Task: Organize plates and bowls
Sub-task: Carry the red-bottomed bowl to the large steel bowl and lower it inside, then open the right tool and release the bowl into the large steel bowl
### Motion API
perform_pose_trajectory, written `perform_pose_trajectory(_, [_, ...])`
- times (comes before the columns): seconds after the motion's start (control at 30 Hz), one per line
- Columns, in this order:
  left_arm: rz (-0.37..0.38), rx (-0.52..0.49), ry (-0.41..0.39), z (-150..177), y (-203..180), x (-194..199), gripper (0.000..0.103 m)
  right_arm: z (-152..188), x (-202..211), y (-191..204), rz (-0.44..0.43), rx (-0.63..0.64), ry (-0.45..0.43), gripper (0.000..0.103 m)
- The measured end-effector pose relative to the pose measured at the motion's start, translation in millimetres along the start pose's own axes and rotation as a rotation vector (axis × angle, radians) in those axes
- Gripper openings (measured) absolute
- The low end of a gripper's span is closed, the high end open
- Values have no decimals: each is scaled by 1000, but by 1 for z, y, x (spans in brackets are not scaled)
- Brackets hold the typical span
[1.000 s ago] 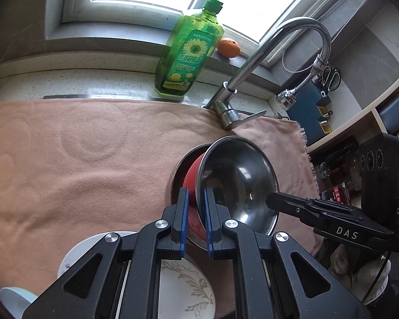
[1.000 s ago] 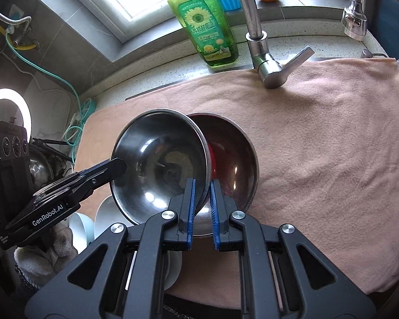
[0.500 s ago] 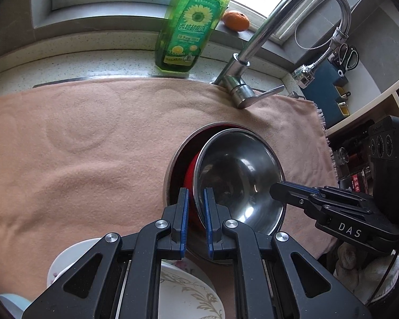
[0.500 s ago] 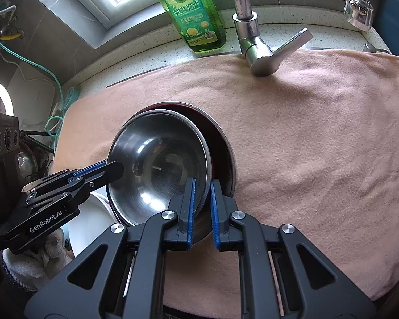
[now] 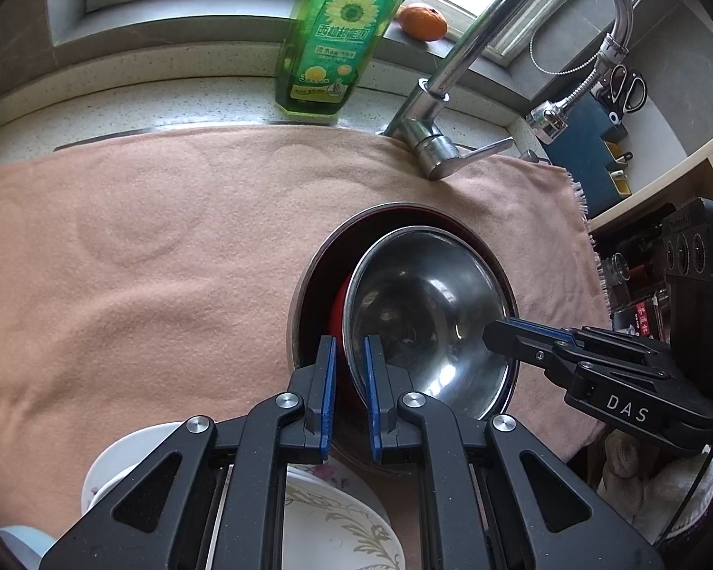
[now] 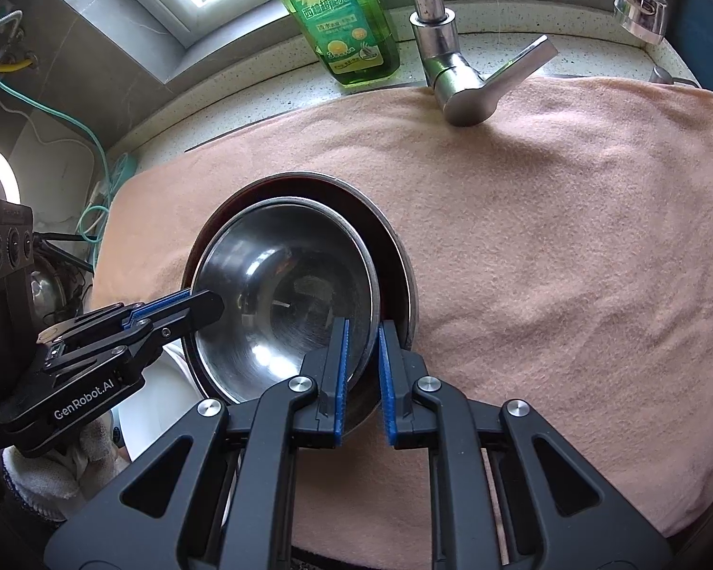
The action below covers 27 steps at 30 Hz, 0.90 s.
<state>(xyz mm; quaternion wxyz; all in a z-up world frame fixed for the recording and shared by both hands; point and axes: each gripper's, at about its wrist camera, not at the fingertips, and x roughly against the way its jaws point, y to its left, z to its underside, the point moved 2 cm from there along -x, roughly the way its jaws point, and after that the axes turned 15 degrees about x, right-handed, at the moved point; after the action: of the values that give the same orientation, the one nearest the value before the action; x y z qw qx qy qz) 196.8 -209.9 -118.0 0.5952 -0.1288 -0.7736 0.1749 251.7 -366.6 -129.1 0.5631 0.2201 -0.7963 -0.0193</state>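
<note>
A shiny steel bowl (image 5: 428, 304) sits tilted inside a larger steel bowl with a red inside (image 5: 328, 261) on the peach towel. My left gripper (image 5: 347, 399) is shut on the near rim of the steel bowl. My right gripper (image 6: 361, 380) grips the opposite rim of the same steel bowl (image 6: 280, 294), its jaws a little apart around the rim. The larger bowl (image 6: 394, 247) rings it in the right wrist view. Each gripper shows in the other's view, the right one (image 5: 499, 332) and the left one (image 6: 209, 306).
A peach towel (image 5: 142, 247) covers the counter. White patterned plates (image 5: 328, 522) lie under my left gripper. A green soap bottle (image 5: 337, 38), a tap (image 5: 442, 142) and an orange (image 5: 423, 21) stand at the back. A pale blue dish edge (image 5: 19, 546) shows at bottom left.
Both grippers have lowered the steel bowl into the larger red-lined bowl, and it now sits deeper and more centred. The right jaws have parted slightly.
</note>
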Motion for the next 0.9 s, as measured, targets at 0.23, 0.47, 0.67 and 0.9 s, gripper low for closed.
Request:
perform_pose_trajectory(0.23, [-10,-4,-1,0,0,0,16,-2,2,2,16,9,-15,14])
perform_pose_trajectory(0.47, [-1,-8,-14,0,-1,6,16,-3,9,4,24,15,-39,29])
perform_pose_trajectory(0.67, [15,-8,-33,-1,-1,14,16,-5,17,8,25,24,-60,40])
perform_pose_trajectory(0.9, [20,-5,-60,-2,3,27,32,-8,34,16,23,32,-112,67])
